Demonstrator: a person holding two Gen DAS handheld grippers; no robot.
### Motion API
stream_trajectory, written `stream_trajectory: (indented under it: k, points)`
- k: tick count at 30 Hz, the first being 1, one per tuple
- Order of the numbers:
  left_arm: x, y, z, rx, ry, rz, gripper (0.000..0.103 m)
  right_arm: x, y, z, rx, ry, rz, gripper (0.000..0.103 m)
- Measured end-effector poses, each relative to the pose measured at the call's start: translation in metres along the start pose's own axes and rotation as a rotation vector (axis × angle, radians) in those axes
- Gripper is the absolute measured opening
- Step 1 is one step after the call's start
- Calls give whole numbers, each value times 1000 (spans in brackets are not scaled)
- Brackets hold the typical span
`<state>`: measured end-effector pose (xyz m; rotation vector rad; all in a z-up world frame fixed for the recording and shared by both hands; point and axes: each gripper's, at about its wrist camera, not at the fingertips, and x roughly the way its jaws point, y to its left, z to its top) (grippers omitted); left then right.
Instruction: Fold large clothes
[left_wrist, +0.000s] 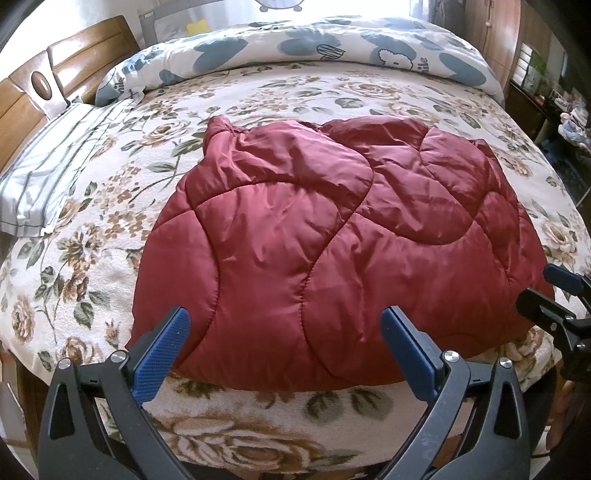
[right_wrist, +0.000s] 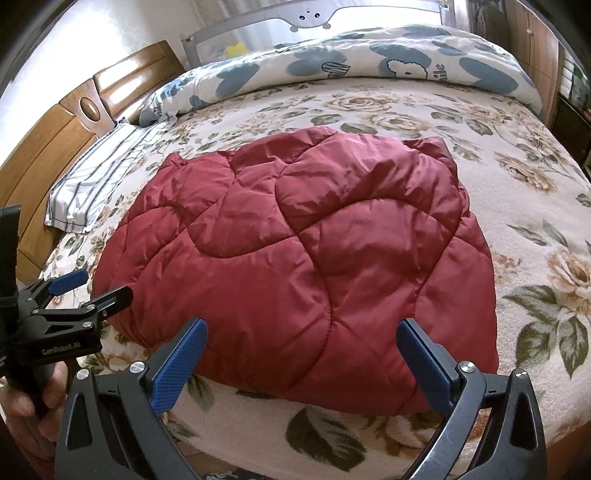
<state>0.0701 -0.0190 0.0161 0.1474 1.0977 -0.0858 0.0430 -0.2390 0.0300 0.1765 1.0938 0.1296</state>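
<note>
A dark red quilted puffer jacket (left_wrist: 332, 236) lies folded in a rounded heap on the floral bedspread (left_wrist: 110, 206); it also shows in the right wrist view (right_wrist: 314, 258). My left gripper (left_wrist: 286, 325) is open and empty, its blue-padded fingers just above the jacket's near hem. My right gripper (right_wrist: 301, 334) is open and empty, also at the near hem. The right gripper shows at the right edge of the left wrist view (left_wrist: 554, 291). The left gripper shows at the left edge of the right wrist view (right_wrist: 90, 284).
A rolled white and blue duvet (left_wrist: 314, 48) lies along the far side of the bed. A striped pillow (left_wrist: 55, 162) sits at the left by the wooden headboard (left_wrist: 74, 62). A grey bed rail (right_wrist: 314, 18) stands behind. Wooden furniture (left_wrist: 506, 40) is at the right.
</note>
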Motion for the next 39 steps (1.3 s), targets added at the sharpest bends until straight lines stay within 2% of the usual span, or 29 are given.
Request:
stream_trajectory:
  k: [25, 39]
  points:
    - [1, 0, 0, -1, -1, -1, 103, -2, -2, 1, 3, -4, 3, 102]
    - [0, 6, 3, -23, -9, -45, 103, -5, -10, 5, 20, -25, 8, 103]
